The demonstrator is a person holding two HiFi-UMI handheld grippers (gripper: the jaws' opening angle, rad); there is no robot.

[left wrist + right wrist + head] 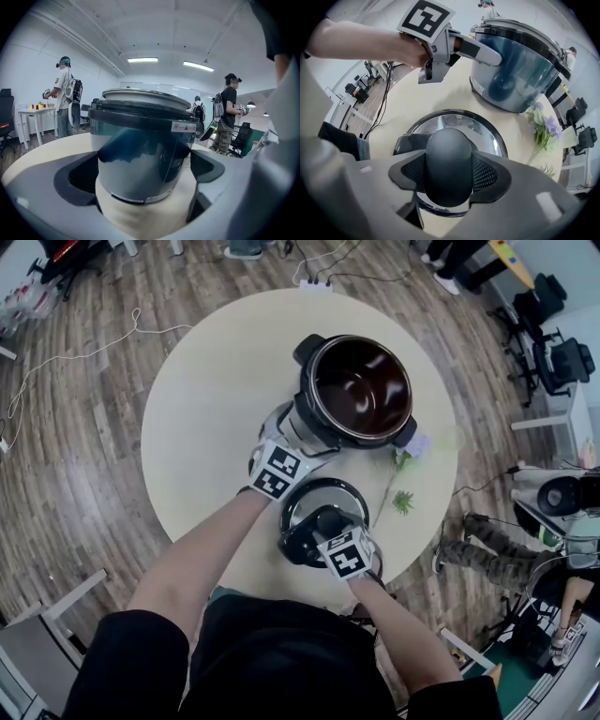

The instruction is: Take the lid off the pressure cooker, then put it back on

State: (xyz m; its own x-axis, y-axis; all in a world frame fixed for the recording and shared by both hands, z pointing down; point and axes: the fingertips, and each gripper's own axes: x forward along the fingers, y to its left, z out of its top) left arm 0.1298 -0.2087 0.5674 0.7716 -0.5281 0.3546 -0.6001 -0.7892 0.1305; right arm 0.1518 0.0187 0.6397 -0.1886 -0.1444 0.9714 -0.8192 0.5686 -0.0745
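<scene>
While my right hand-held gripper [447, 171] clamps the knob [447, 149] of the lid [314, 495], which lies on the bench [206, 409] nearest me, my left hand-held gripper [143, 174] stands jaws apart against the uncovered cooker [312, 409] beyond. Lifted crooked, the lid could twist on the smooth knob, or catch the rim and shove the cooker toward the flowers [415, 444].

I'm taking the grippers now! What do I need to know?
Left gripper: fingers either side of the wall of the pressure cooker; pressing or not, unclear.
Right gripper: shut on the knob of the lid.
The lid is off, low at the near edge of the table; the cooker stands open behind it.
Done: lid off. To do: put it back on.
</scene>
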